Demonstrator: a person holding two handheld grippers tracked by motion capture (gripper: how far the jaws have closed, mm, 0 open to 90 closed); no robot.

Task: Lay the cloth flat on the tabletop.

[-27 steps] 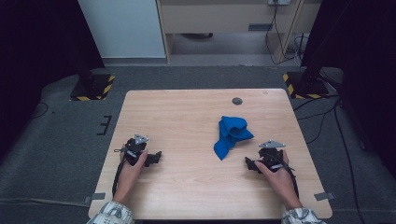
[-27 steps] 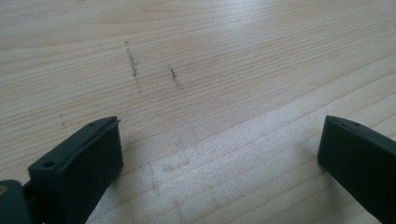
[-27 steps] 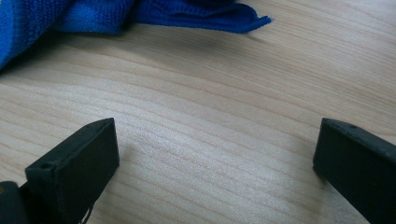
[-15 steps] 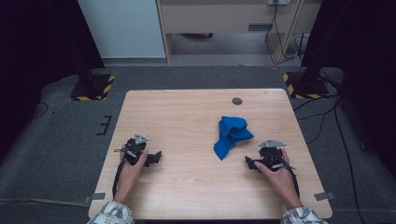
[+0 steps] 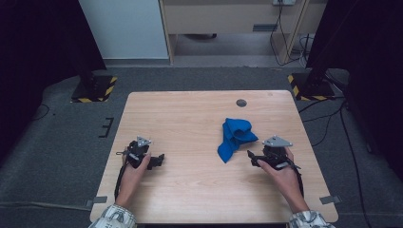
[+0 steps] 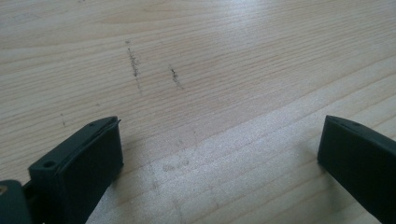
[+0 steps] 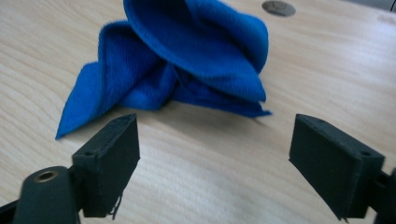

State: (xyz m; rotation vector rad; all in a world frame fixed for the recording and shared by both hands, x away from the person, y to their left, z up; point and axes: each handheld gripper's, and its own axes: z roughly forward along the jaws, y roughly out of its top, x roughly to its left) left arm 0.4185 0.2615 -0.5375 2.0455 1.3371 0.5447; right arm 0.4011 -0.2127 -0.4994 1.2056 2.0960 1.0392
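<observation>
On the right half of the wooden table [image 5: 190, 123], a crumpled blue cloth [image 5: 235, 137] is lying in a heap. The right gripper [image 5: 254, 158] is resting just beside it, jaws spread wide, gripping nothing. The left gripper [image 5: 157, 160] is sitting well apart over bare wood, jaws likewise released and empty.
</observation>
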